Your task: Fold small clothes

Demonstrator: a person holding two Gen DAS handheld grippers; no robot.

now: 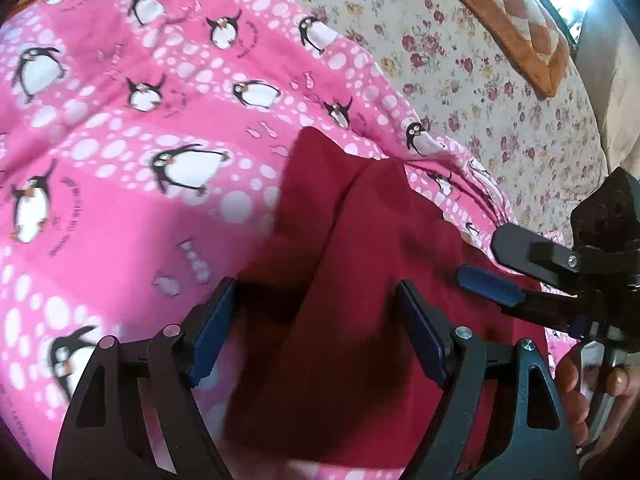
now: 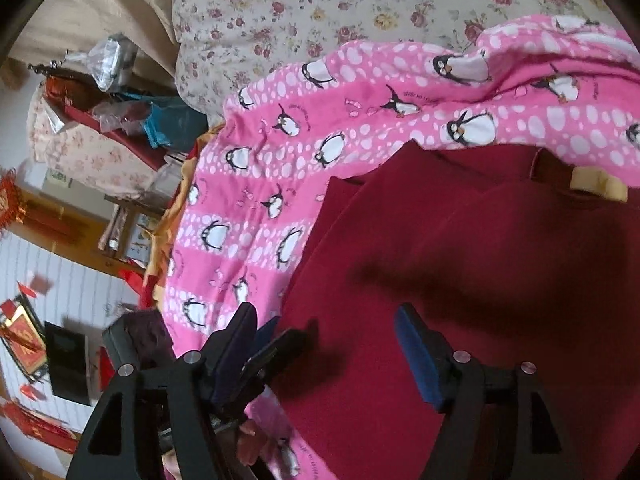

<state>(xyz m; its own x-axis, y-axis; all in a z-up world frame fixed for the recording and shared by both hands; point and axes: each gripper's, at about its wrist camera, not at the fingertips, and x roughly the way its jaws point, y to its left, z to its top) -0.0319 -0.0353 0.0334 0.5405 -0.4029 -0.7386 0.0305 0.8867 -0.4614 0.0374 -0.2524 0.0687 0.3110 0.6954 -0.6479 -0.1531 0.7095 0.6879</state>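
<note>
A dark red garment [image 1: 360, 280] lies spread on a pink penguin-print blanket [image 1: 120, 160], which covers a bed with a floral sheet [image 1: 500, 92]. In the left wrist view, the garment reaches from the near edge toward the centre, ending in a squared far end with a lengthwise crease; its near portion runs between the fingers of the left gripper [image 1: 320, 332]. That gripper's jaws are spread wide, the blue pads standing on either side of the cloth without pinching it. To the right, the right gripper [image 1: 492, 264] enters from the side, its fingers lying just above the garment's right edge, and the person's right hand [image 1: 580, 392] shows at the near right. A brown and cream quilted cushion [image 1: 512, 20] rests on the floral sheet at the far right.

In the right wrist view, the garment [image 2: 460, 280] fills the near right, with overlapping layers toward the far left and a pale yellow label [image 2: 596, 184] at its far right edge. The right gripper [image 2: 328, 348] is spread open above the cloth, holding nothing. The left gripper [image 2: 264, 356] appears at the near left, over the blanket [image 2: 280, 160] edge. Beyond the bed, at far left, a cluttered shelf [image 2: 120, 100] and red wall decorations [image 2: 24, 340] are visible.
</note>
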